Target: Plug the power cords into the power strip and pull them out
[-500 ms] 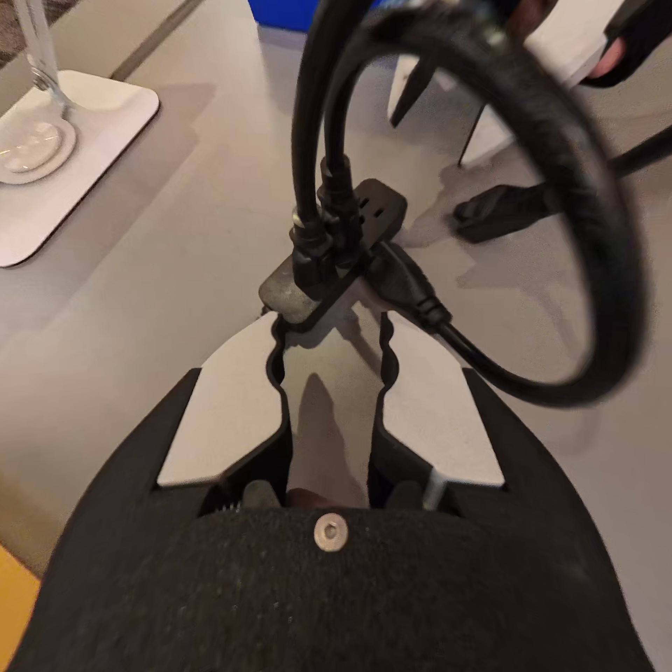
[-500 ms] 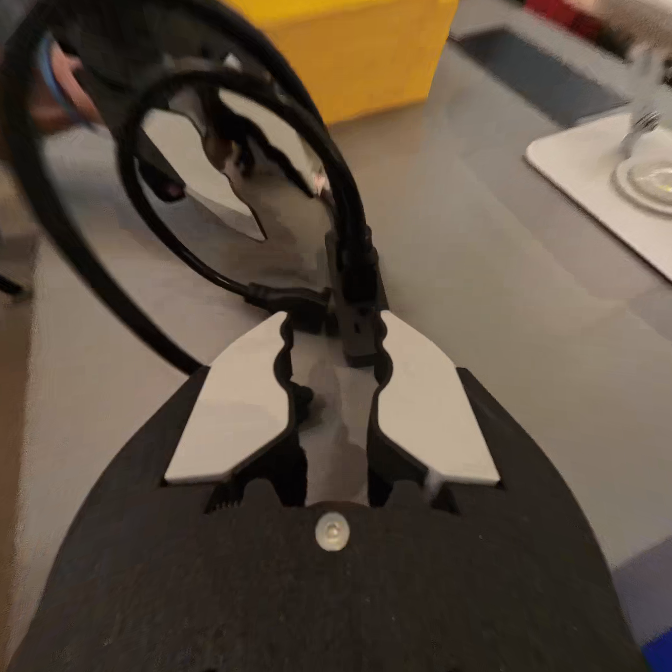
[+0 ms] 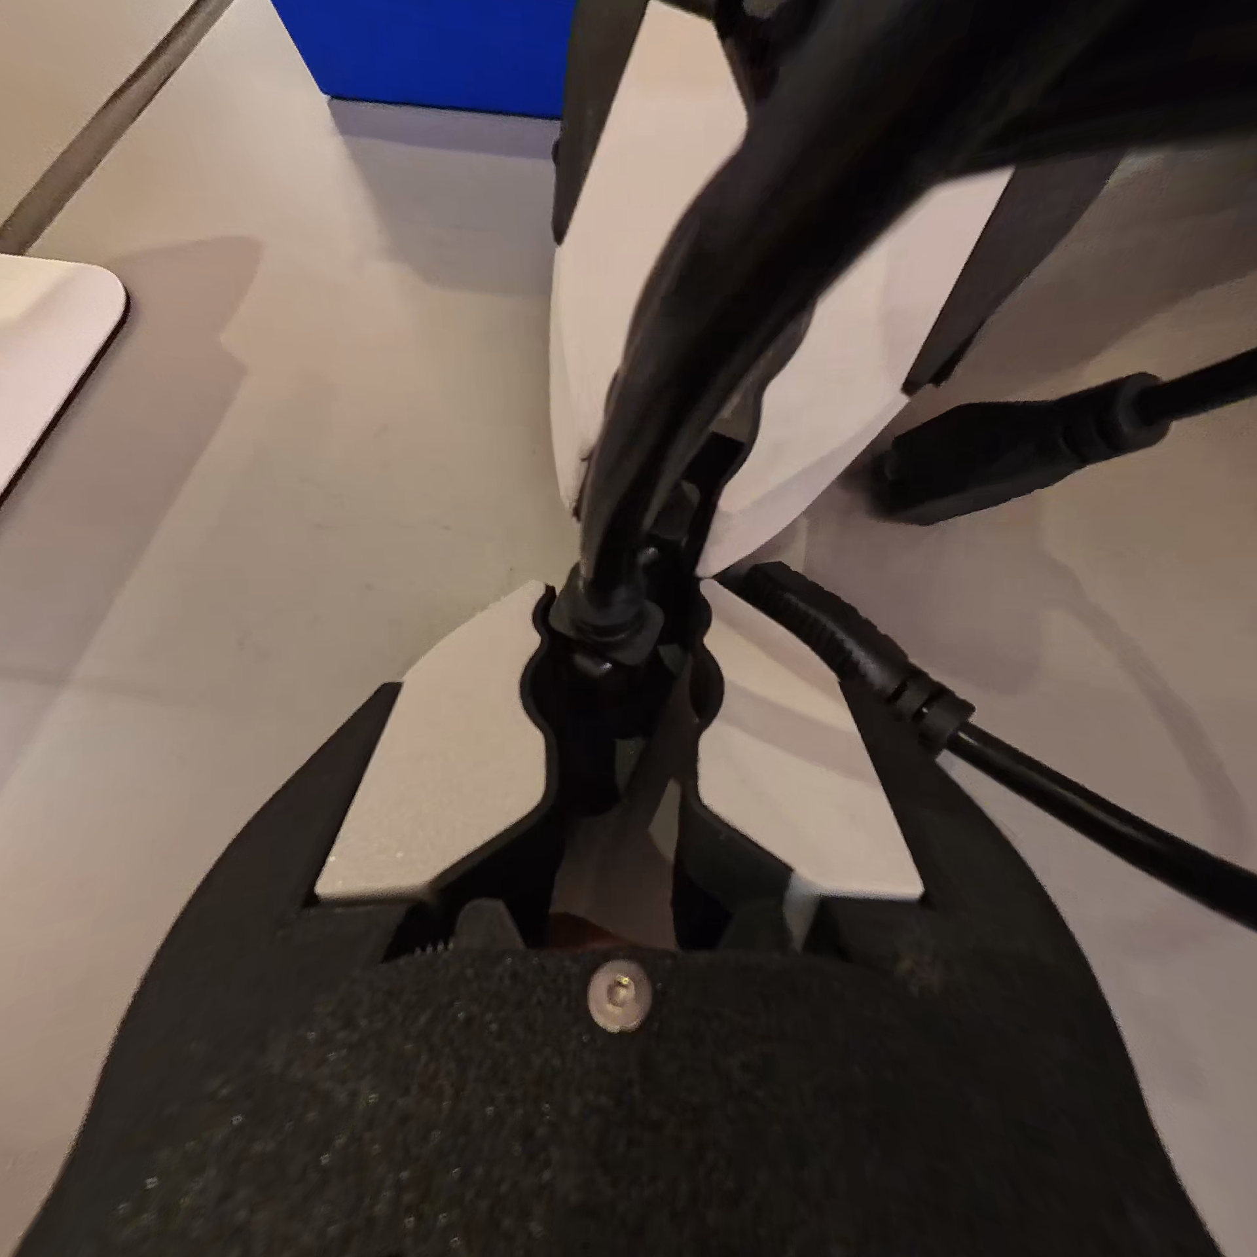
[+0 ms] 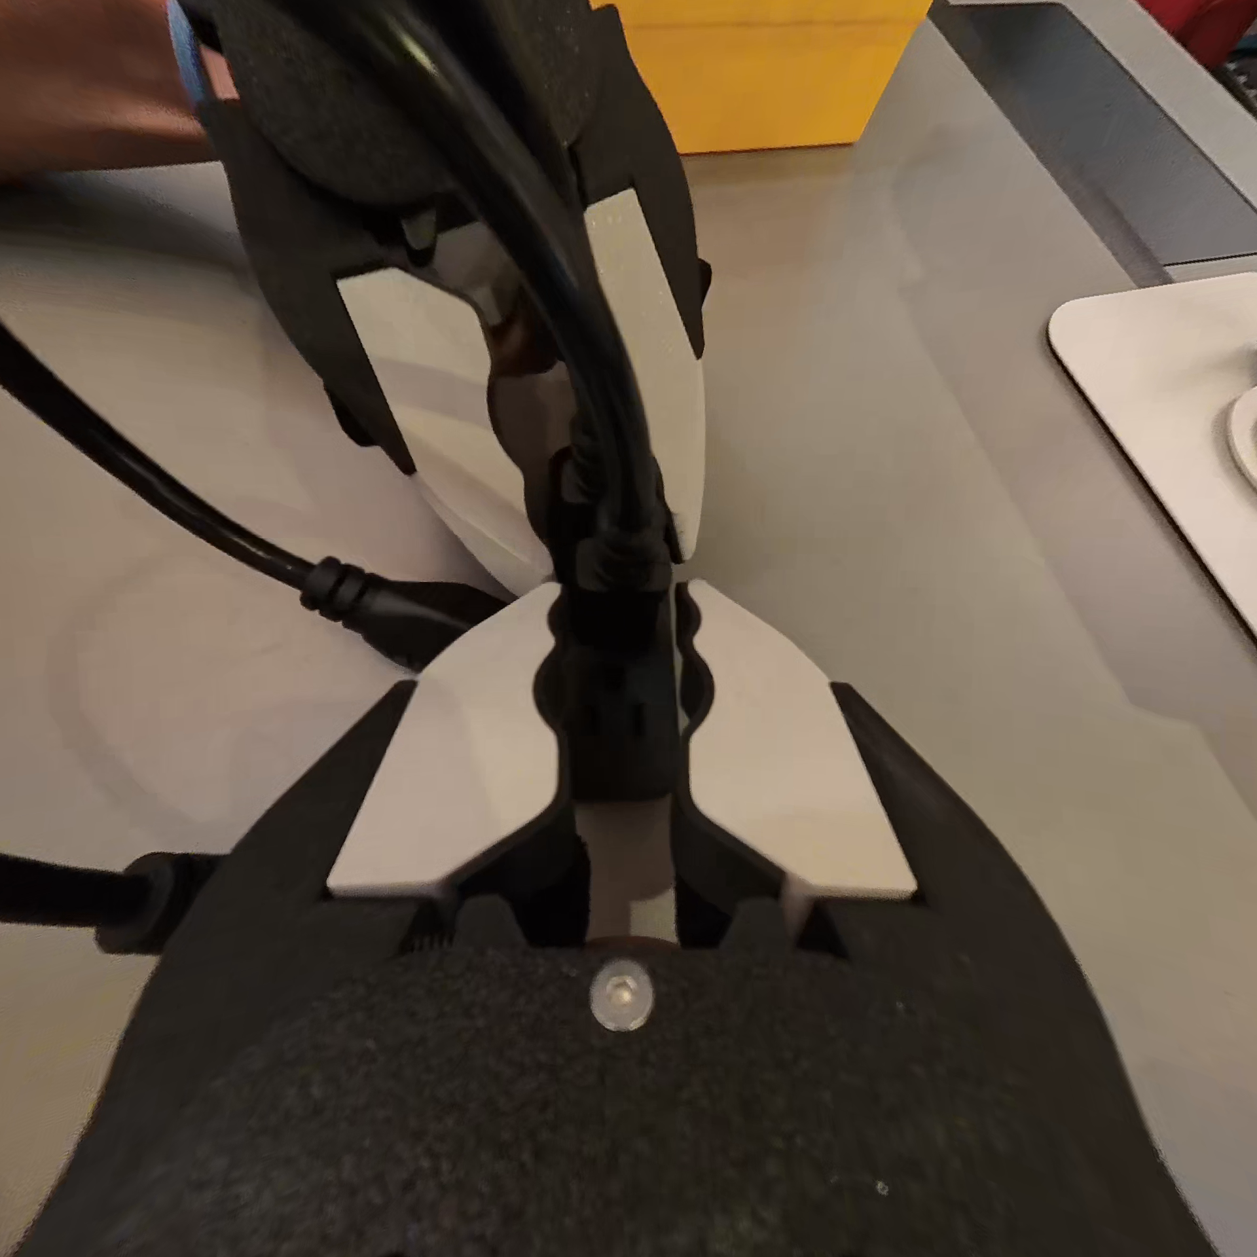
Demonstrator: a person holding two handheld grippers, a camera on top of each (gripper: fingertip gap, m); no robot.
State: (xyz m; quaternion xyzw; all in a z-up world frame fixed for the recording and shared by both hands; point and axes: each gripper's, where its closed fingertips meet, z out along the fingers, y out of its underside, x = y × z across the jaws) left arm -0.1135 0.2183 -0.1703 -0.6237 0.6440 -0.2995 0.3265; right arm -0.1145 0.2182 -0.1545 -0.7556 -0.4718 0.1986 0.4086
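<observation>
Fingers of the right gripper (image 4: 615,687) and left gripper (image 3: 622,673) each clasp the black power strip (image 4: 622,734) from opposite ends

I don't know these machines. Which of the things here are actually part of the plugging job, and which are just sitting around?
Part of the job:
power strip
plugged-in cords
loose plug
left gripper
right gripper

Just lying about:
blue box
yellow box
white board
</observation>
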